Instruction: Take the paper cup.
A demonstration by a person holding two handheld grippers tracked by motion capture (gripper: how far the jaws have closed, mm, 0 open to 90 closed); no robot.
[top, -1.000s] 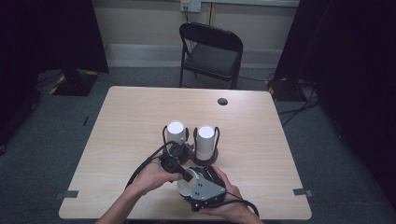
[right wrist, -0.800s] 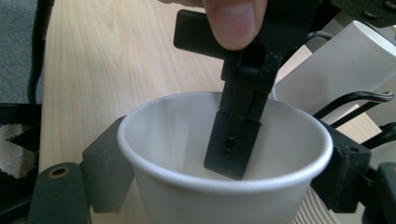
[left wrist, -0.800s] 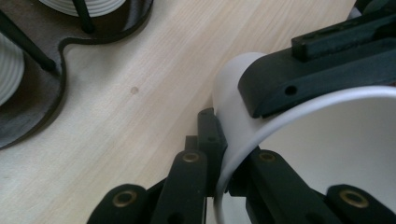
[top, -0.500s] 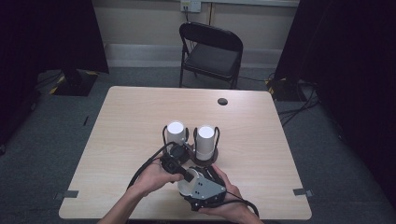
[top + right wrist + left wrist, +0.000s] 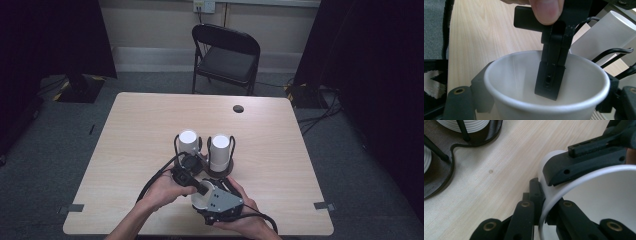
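**Left gripper view: rim pinched while the right gripper cradles the cup**

Left gripper view shows the left gripper point(image 5: 541, 212) clamped on the rim of a white paper cup point(image 5: 604, 202), 1 jaw outside the wall and 1 inside, the thin rim running between them. A jaw of the other gripper lies against the cup's outer wall just above.

In the right gripper view, the right gripper point(image 5: 544, 100) has its 2 jaws on either side of the same cup point(image 5: 524, 75), low on its wall; the jaws have just been closing on it, with the cup between them. Whether the pads press the wall already cannot be told. The left gripper's closed jaws reach down over the far rim into the cup, with a fingertip point(image 5: 546, 10) resting on top of that gripper.

In the high view both hands meet at the near edge of the bench point(image 5: 135, 130), the left hand point(image 5: 165, 192) beside the right hand point(image 5: 240, 222), with the cup between them. Just beyond stands a dark wire holder point(image 5: 220, 172) carrying 2 upright stacks of white cups point(image 5: 188, 141), side by side. A small dark hole point(image 5: 238, 108) sits near the bench's far edge, and a black folding chair point(image 5: 225, 55) stands behind the bench.
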